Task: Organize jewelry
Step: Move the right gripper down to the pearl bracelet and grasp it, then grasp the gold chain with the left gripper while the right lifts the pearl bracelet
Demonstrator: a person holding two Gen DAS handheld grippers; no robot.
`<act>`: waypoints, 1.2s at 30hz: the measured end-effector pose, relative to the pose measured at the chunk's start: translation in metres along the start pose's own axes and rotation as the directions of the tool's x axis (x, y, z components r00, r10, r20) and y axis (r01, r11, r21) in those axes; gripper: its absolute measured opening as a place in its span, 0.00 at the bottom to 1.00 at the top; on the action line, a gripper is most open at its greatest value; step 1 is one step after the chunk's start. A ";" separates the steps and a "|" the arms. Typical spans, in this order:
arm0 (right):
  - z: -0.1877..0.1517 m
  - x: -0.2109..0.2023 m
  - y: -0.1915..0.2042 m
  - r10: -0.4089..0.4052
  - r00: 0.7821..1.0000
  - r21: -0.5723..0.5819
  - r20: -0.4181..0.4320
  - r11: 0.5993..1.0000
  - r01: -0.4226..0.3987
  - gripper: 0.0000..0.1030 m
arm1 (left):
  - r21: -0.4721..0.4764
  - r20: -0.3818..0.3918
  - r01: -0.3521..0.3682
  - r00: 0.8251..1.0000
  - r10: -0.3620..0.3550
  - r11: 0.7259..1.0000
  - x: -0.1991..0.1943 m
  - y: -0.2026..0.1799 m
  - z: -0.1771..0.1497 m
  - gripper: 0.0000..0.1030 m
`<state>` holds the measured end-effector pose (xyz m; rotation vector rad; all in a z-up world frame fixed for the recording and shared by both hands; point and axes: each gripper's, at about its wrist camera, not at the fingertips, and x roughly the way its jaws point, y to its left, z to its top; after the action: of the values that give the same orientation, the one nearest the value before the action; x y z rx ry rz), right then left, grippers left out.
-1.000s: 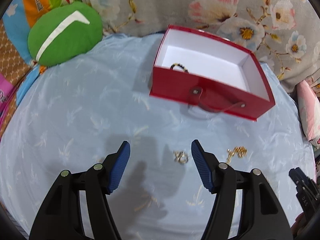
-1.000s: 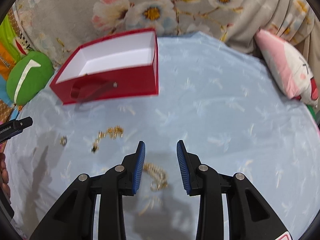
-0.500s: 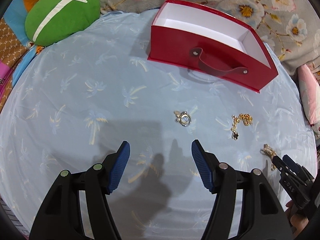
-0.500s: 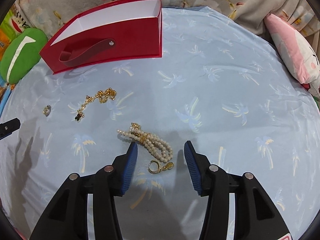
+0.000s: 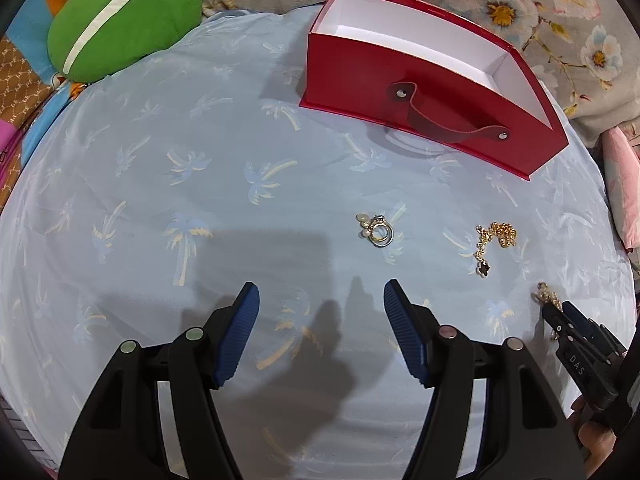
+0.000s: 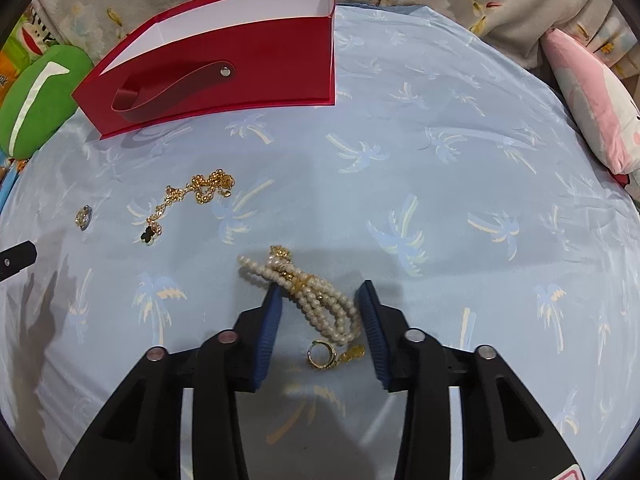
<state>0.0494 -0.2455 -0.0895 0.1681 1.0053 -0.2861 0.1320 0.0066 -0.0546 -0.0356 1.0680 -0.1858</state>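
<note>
My right gripper (image 6: pixel 320 292) is low over the blue cloth and its jaws are closing. A bundled pearl bracelet (image 6: pixel 316 300) lies on the cloth between them, close against both pads, with a small gold hoop earring (image 6: pixel 322 356) just behind it. A gold chain with a black clover charm (image 6: pixel 192 200) and a ring cluster (image 6: pixel 84 216) lie to the left. My left gripper (image 5: pixel 322 292) stands open with nothing between its fingers, and the ring cluster (image 5: pixel 376 230) is just ahead and to its right. The open red box (image 5: pixel 440 100) sits at the back.
A green cushion (image 5: pixel 120 20) rests at the back left. A pink plush (image 6: pixel 592 100) lies at the right edge of the round cloth-covered table (image 6: pixel 440 160). Floral fabric lies behind the box. In the left wrist view, the right gripper's tip (image 5: pixel 568 324) shows at the lower right.
Both grippers have sunk toward the cloth. The right one came down around the pearl bracelet, its jaws widening and then narrowing. The left jaws kept their width.
</note>
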 end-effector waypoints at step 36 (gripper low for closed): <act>-0.008 -0.081 -0.056 0.030 0.990 0.132 0.135 0.990 -0.048 0.05 | 0.294 -0.042 0.161 0.987 -0.155 0.942 0.034 -0.148 0.034 0.61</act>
<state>-0.0151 -0.2840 -0.0256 0.2880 0.8500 -0.3258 0.1573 -0.1463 -0.0499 0.1525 1.0460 -0.4919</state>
